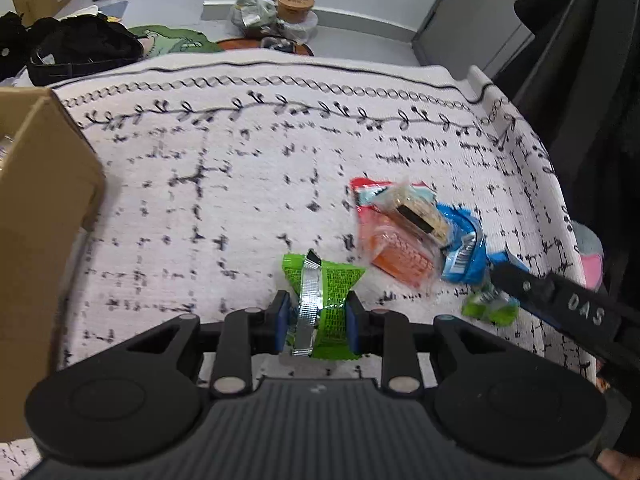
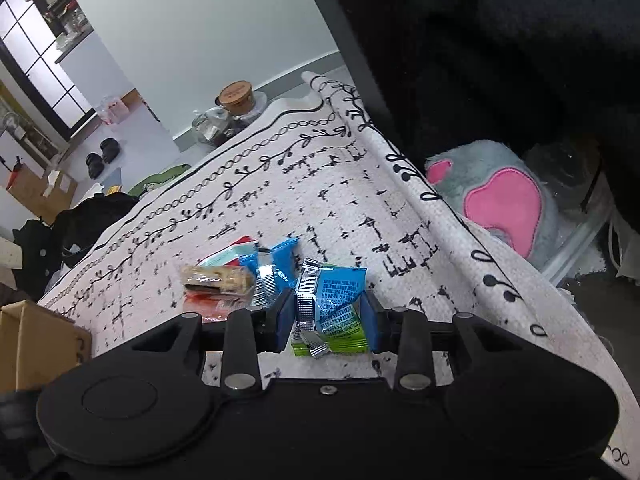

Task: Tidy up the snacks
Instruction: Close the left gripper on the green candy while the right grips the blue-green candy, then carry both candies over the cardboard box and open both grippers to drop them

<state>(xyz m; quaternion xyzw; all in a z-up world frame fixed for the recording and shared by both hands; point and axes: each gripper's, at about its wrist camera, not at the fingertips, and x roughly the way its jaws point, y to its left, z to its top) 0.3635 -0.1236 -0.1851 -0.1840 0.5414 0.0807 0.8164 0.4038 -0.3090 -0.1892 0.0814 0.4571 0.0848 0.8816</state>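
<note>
On a white rug (image 1: 240,184) with black marks, the left gripper (image 1: 316,322) is clenched on a green packet (image 1: 332,300), its blue pads pressing both sides so the wrapper pinches in at the middle. To its right the right gripper (image 2: 328,320) grasps a blue-and-green packet (image 2: 340,304) between its pads; in the left view only one dark finger (image 1: 560,296) of it shows, reaching to that packet at the rug's right side. Just beyond lies a small heap of snacks: a blue packet (image 1: 460,244), an orange packet (image 1: 396,252) and a clear-wrapped wafer (image 1: 416,212) lying on top of them, with a red-edged wrapper (image 1: 368,188) at the far end. At the left edge stands a cardboard box (image 1: 36,208). Off the rug's right edge a grey plush with pink patches (image 2: 500,200) lies against dark fabric.
</note>
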